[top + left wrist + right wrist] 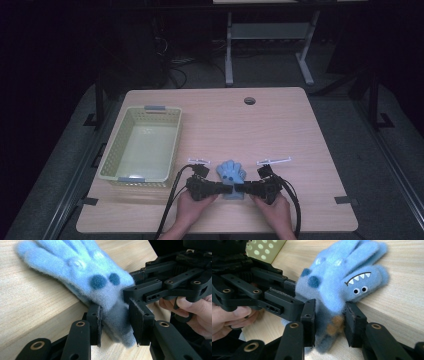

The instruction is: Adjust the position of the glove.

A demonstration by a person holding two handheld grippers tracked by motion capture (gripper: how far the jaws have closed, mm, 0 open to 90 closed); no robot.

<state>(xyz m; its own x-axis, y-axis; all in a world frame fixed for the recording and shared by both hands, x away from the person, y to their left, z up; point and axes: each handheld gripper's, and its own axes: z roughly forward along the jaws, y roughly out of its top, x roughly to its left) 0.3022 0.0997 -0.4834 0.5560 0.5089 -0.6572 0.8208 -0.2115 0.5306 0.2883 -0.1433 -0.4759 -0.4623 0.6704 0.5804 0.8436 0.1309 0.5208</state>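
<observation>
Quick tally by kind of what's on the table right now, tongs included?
Glove: 1
Basket: 1
Tongs: 2, left tongs and right tongs, both at the glove's cuff
Total: 4

Your two hands come in from the bottom of the high view, close together, and each one holds a gripper. Your left gripper (pixel 226 188) points to the right and your right gripper (pixel 241 188) points to the left, so the two tips meet almost nose to nose. In both gripper views the jaws stand a little apart, pressed on soft fabric between them. Your fingers (pixel 190 305) curl around the right gripper's handle.
</observation>
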